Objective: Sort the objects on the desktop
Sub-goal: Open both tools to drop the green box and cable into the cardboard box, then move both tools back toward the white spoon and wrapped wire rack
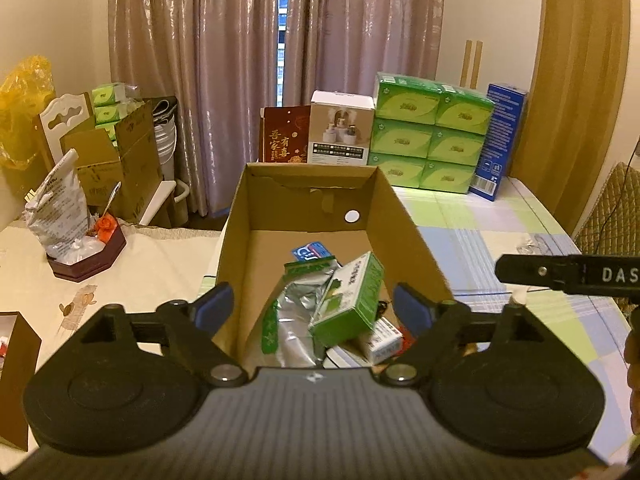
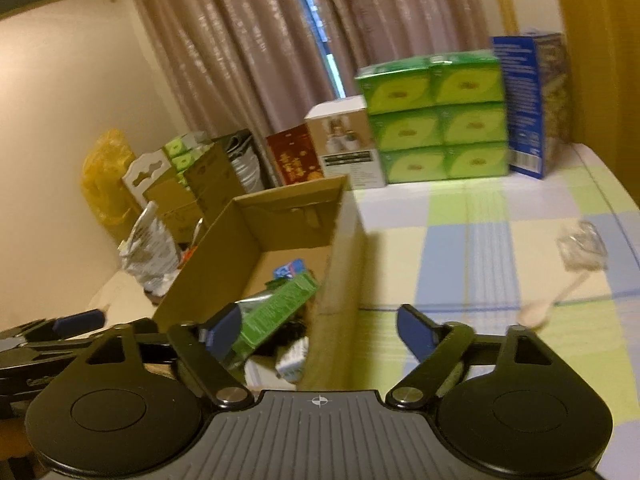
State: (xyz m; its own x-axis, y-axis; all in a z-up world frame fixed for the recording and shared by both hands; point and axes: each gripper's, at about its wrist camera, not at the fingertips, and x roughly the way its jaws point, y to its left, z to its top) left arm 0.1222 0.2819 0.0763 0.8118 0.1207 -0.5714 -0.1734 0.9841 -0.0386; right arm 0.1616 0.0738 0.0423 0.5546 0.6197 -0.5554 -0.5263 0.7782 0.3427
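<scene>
A table under a checked cloth (image 2: pixel 480 248) carries an open cardboard box (image 1: pixel 394 216). At its far edge stand stacked green tissue packs (image 1: pixel 430 136), a tall blue box (image 1: pixel 500 140), a white carton (image 1: pixel 340 128) and a red one (image 1: pixel 285 134). A wooden spoon (image 2: pixel 548 304) and a crumpled clear wrapper (image 2: pixel 582 246) lie right of the box.

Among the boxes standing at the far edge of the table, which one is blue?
The tall narrow blue box at the right end of the row, beside the stacked green tissue packs. The others there are the white box and the dark red one.
</scene>
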